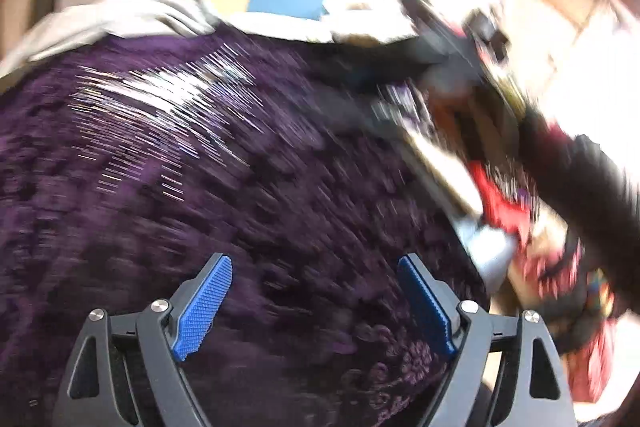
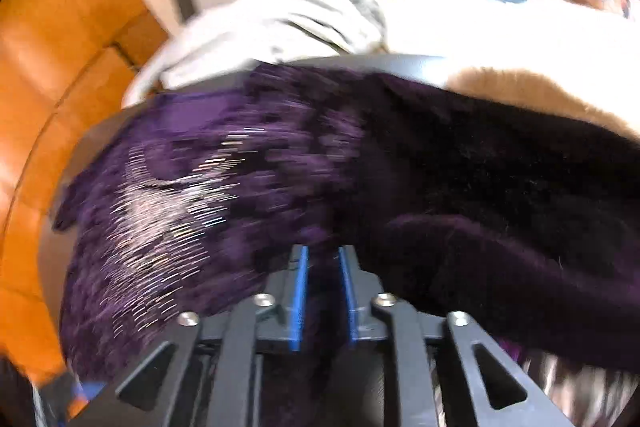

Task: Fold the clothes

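Note:
A dark purple textured garment (image 1: 248,187) with a glittering patch (image 1: 168,95) fills the left wrist view. My left gripper (image 1: 314,261) hovers just over it, open, with nothing between its blue pads (image 1: 204,303). In the right wrist view the same purple garment (image 2: 280,163) lies spread over a round dark table (image 2: 360,61). My right gripper (image 2: 324,251) is shut on a fold of it, with purple cloth pinched between the narrow blue pads (image 2: 300,291). The right gripper (image 1: 460,75) also shows blurred at the upper right of the left wrist view, at the garment's edge.
A crumpled grey garment (image 2: 280,23) lies at the table's far side, and a tan fuzzy cloth (image 2: 520,87) at its right. Orange leather seating (image 2: 52,75) curves along the left. A person's black sleeve (image 1: 580,171) and red patterned clothing (image 1: 504,211) are on the right.

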Demonstrator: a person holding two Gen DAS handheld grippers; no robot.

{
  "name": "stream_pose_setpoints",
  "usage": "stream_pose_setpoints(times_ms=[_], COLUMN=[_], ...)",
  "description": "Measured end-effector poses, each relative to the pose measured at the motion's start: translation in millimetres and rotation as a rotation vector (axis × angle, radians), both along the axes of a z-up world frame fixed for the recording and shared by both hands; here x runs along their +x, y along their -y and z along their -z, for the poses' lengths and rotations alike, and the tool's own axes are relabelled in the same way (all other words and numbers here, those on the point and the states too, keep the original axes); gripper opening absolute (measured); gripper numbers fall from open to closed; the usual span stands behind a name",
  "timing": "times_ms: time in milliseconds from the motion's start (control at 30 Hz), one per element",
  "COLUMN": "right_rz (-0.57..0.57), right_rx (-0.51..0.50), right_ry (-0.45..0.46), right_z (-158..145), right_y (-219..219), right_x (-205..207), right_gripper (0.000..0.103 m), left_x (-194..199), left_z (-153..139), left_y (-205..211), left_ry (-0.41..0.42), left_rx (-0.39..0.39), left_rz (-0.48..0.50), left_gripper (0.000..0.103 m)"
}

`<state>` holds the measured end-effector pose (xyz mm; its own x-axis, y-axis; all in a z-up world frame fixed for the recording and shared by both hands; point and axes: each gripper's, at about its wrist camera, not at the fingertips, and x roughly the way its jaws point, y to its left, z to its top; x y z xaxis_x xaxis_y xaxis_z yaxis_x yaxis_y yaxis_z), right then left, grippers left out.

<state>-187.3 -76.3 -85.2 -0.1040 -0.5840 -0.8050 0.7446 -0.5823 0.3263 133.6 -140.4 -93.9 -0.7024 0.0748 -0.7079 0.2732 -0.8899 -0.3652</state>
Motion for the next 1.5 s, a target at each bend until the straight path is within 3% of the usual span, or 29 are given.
stream_pose_setpoints(times_ms=[100,233,300,400,467,567,667,733,800,900,1000,1067,1200,1300,1367,1433,1500], right_rz=[-0.032,-0.034,-0.035,-0.037,-0.035,-0.037,-0.073,-0.064,-0.04,-0.046,-0.063,-0.075,-0.095,-0.108,-0.072,-0.006,0.113], right_rx=[-0.027,0.001,0.014,0.035,0.035,-0.011,0.034,0.096,0.076,0.045,0.026,0.013,-0.01,0.002,-0.015,-0.052,-0.121], right_ry=[-0.06,-0.156,-0.204,-0.275,-0.309,-0.286,-0.265,-0.217,-0.201,-0.23,-0.267,-0.292,-0.336,-0.326,-0.276,-0.236,-0.283], right_z=[-7,12,22,36,45,45,40,32,18,22,32,39,52,51,37,15,-20], right_y=[-15,-39,-51,-69,-80,-85,-76,-67,-61,-57,-53,-51,-46,-40,-48,-64,-98], right_x=[44,97,123,163,184,177,171,167,167,176,186,192,203,198,184,167,146], right_gripper=[0.048,0.057,0.062,0.064,0.065,0.067,0.069,0.072,0.075,0.094,0.095,0.103,0.103,0.103,0.097,0.076,0.076], left_x=[24,58,76,99,108,112,113,110,96,78,70,83,84,74,68,64,64], left_z=[2,15,34,40,40,34,13,-3,-7,4,29,38,45,42,43,45,46], left_y=[41,90,100,82,73,72,86,96,104,113,112,99,82,89,89,89,89], left_ry=[0.038,0.145,0.236,0.23,0.225,0.221,0.115,0.051,0.05,0.097,0.169,0.144,0.153,0.178,0.201,0.218,0.221], left_rx=[-0.046,-0.126,-0.114,-0.224,-0.234,-0.19,-0.041,-0.066,-0.095,-0.093,-0.072,-0.147,-0.25,-0.204,-0.196,-0.213,-0.213], left_rz=[-0.148,-0.335,-0.382,-0.358,-0.376,-0.398,-0.392,-0.401,-0.391,-0.376,-0.346,-0.323,-0.345,-0.372,-0.368,-0.361,-0.364], left_gripper=[0.087,0.087,0.085,0.086,0.086,0.085,0.085,0.086,0.086,0.086,0.086,0.085,0.087,0.093,0.098,0.1,0.101])
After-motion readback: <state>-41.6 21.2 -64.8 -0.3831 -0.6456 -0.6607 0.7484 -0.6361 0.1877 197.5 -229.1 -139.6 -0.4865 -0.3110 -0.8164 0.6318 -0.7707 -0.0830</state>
